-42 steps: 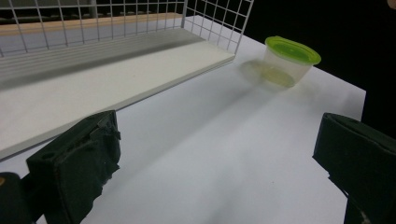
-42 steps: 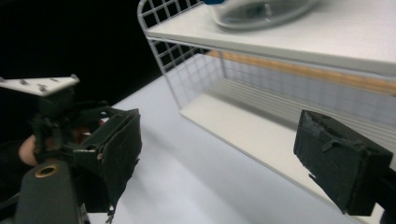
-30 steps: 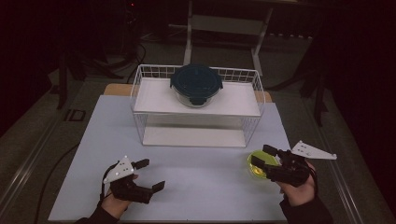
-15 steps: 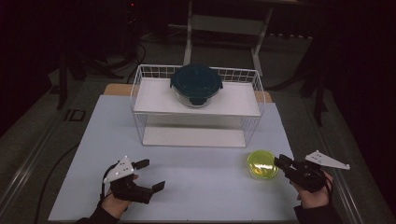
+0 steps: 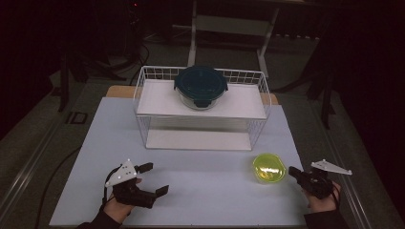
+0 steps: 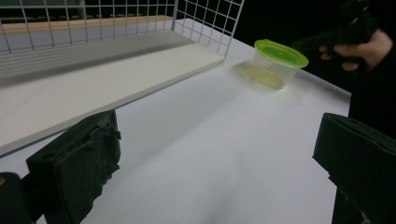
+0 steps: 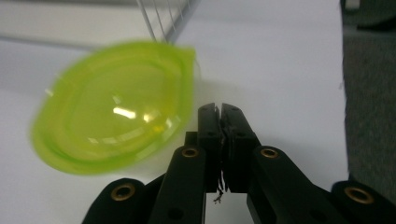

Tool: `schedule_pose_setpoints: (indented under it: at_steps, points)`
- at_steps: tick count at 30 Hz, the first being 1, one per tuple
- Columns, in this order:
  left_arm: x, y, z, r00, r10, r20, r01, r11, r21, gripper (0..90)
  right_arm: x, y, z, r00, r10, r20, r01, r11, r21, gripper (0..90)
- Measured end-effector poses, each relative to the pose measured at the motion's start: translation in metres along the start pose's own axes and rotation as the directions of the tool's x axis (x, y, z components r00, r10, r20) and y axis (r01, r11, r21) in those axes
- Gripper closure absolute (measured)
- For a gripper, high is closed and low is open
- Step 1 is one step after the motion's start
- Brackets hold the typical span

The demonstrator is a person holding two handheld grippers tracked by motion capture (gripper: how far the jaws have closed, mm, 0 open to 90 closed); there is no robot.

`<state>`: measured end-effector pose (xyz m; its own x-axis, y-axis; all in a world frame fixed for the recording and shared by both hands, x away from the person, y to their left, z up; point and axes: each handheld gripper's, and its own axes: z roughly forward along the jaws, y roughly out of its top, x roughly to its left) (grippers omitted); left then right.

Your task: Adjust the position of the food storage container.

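Since the earlier pictures, the right gripper has slid away from the green-lidded tub toward the right edge of the table and come down lower. Its jaws have just been closing, and now they press flat against each other with nothing between them. In the right gripper view the two black jaws meet tip to tip, and the tub sits just beside them on the left, not touching.

The tub is a small clear one with a bright green lid. It stands upright on the white table, near the front right corner of the wire basket. Nobody holds it.

The left gripper has not moved. It rests low over the front left part of the table, well apart from the tub. Its jaws stand wide apart and hold nothing. In the left gripper view you can see bare table between them.

A round glass bowl with a dark lid sits on the top shelf of the wire basket, at the back.
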<state>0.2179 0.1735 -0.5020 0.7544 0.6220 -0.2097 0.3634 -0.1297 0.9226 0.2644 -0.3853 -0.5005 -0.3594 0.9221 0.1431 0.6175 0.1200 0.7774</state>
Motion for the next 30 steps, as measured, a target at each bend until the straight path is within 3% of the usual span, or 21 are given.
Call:
schedule_pose_setpoints:
  at_steps: [7, 30]
  points:
    - [-0.001, 0.001, 0.000, 1.0000, 0.005, -0.002, -0.005, 1.0000, -0.001, 0.2, 0.000, -0.013, 0.022, 0.9999, -0.002, -0.016, 0.003, 0.996, 0.093, 90.0]
    - [0.000, 0.000, -0.001, 1.0000, 0.006, 0.003, -0.006, 1.0000, 0.001, 0.3, 0.036, -0.007, 0.044, 0.9911, -0.071, -0.112, 0.089, 0.983, 0.162, 90.0]
